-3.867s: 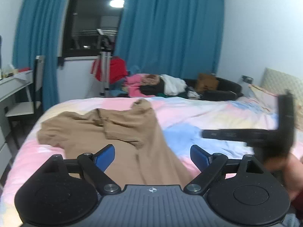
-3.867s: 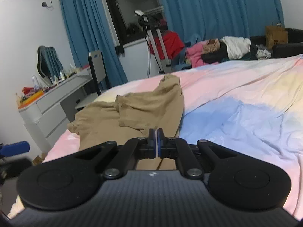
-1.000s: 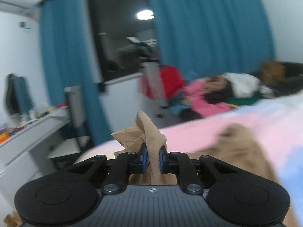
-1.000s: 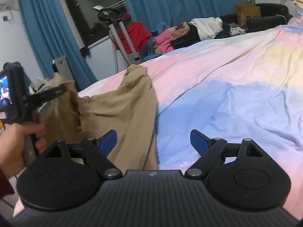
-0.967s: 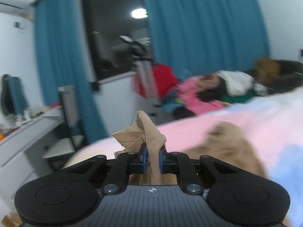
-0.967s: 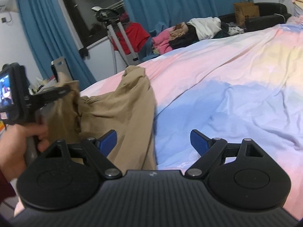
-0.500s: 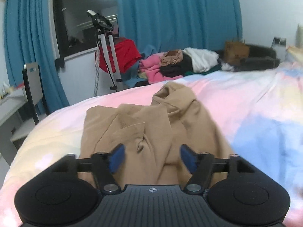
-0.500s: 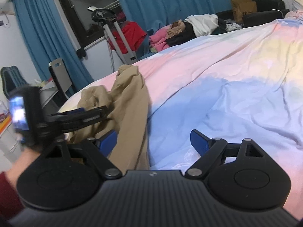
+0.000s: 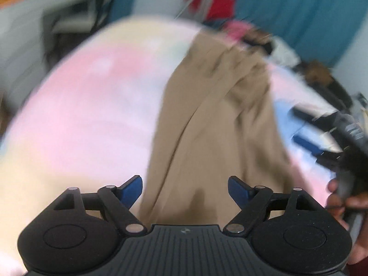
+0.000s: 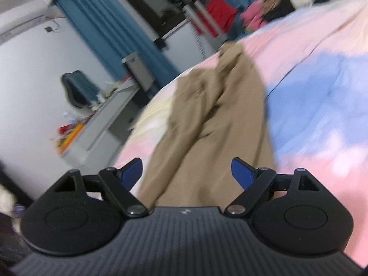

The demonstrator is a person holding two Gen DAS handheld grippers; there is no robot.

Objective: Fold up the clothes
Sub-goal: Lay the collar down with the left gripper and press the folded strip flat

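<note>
Bedspread in pastel pink, blue and yellow (image 9: 87,105) carries one tan cotton garment (image 9: 207,124), lying long and rumpled. Left gripper (image 9: 184,189) hangs over its near end, jaws spread wide, holding nothing. Right gripper (image 10: 185,171), just the same: wide open, empty, above the near hem. Two grippers, one garment. Risk: bunched layers could mean a pinch grabs several plies, and the fold goes crooked.

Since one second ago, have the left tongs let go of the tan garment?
Yes. The left tongs are now open, and the tan garment lies on the bed.
</note>
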